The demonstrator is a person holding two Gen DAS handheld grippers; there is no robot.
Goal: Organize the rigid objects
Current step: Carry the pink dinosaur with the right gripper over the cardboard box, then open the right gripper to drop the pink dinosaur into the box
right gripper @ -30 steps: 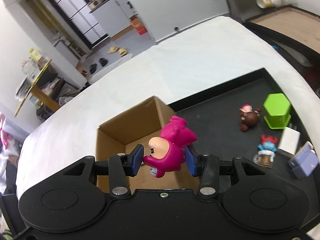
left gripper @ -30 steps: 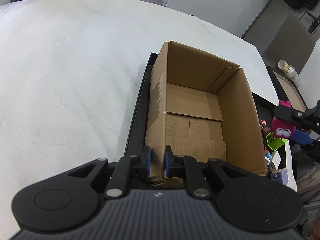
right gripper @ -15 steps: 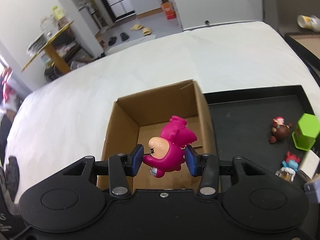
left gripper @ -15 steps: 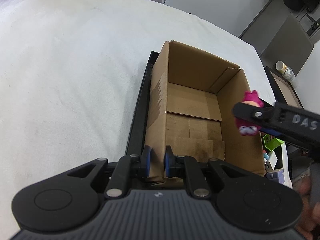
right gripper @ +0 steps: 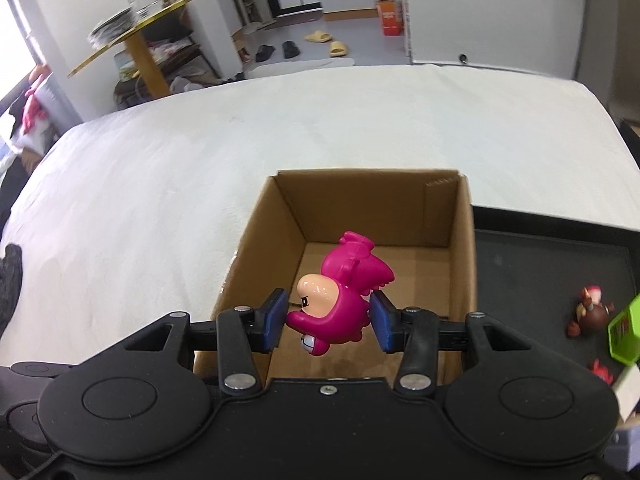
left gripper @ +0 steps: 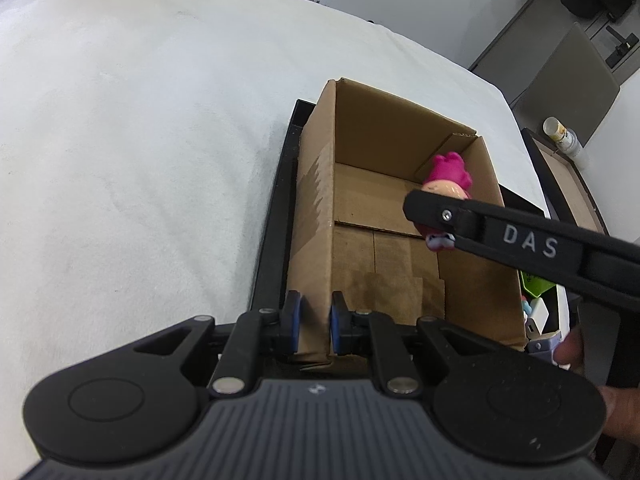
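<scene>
An open brown cardboard box (left gripper: 384, 148) (right gripper: 264, 240) stands on the left end of a black tray (left gripper: 276, 200) (right gripper: 532, 264). My left gripper (left gripper: 312, 322) is shut on the box's near left wall. My right gripper (right gripper: 328, 324) is shut on a pink toy figure (right gripper: 340, 300) and holds it above the inside of the box. In the left wrist view the pink figure (left gripper: 448, 172) shows over the box's right side, partly hidden by the right gripper's finger (left gripper: 500, 232).
On the tray right of the box lie a brown figure (right gripper: 590, 310), a green block (right gripper: 626, 332), a red-and-blue figure (right gripper: 602, 372) and a white block (right gripper: 626, 388). A white cloth (left gripper: 140, 140) covers the table. A second tray with a bottle (left gripper: 560, 134) stands at the far right.
My right gripper has carried the pink figure left from above the tray to above the inside of the box. My left gripper has kept its hold on the box wall.
</scene>
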